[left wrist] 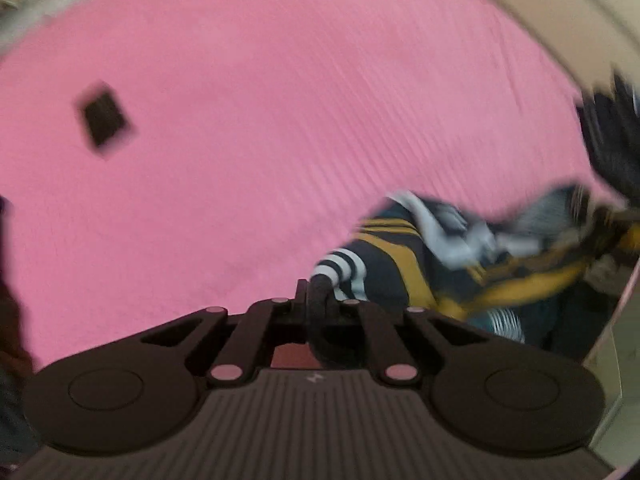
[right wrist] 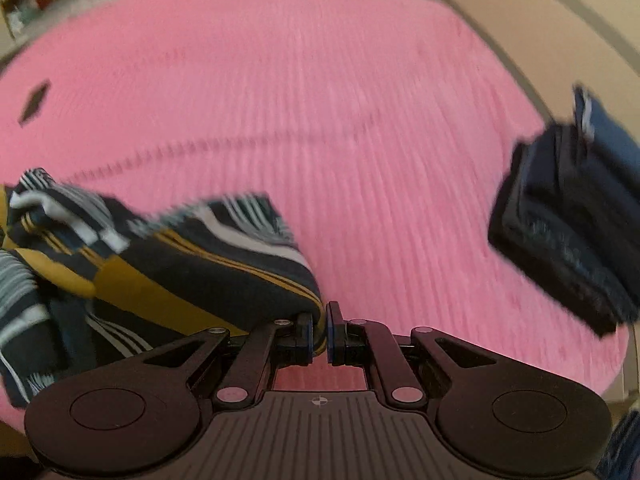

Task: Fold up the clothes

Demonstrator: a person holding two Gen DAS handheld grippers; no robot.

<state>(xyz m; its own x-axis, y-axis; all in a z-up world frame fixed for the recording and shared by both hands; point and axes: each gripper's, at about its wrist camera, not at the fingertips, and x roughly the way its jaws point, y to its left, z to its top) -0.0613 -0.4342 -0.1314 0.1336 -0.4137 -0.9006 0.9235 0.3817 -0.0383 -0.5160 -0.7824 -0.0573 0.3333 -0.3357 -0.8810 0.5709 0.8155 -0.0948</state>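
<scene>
Bed with pink ribbed cover (right wrist: 360,140) fills both wrist views; both frames motion-blurred

Striped garment (right wrist: 180,264), navy with mustard bands and white stripes, is bunched and strung between the two grippers, above or on the near edge of the bed; cannot tell whether its middle touches the cover

Left gripper (left wrist: 316,292): fingers pressed together, pinching a striped edge of the garment, a cuff or hem by the look of it. The cloth runs off to the right of the fingers in this view, toward the other hand

Right gripper (right wrist: 320,332): fingers closed on a navy-and-mustard fold of the same garment. Here the cloth trails off to the left of the fingers

So the garment's long axis lies roughly across, from one hand to the other, each hand holding one end. Neither hand is nearer; both already have it. The middle is crumpled, not spread

Folded dark blue pile (right wrist: 572,224) sits on the bed to the right of the right gripper, well apart from the striped piece. Small dark rectangular object (left wrist: 105,122) lies far left on the cover, clear of everything

Judgement: early in this piece's fold. Next move likely calls for drawing the hands apart to tension the cloth, then laying it flat on the open cover ahead of the fingers. Risk: a thin pinch slipping under tension
</scene>
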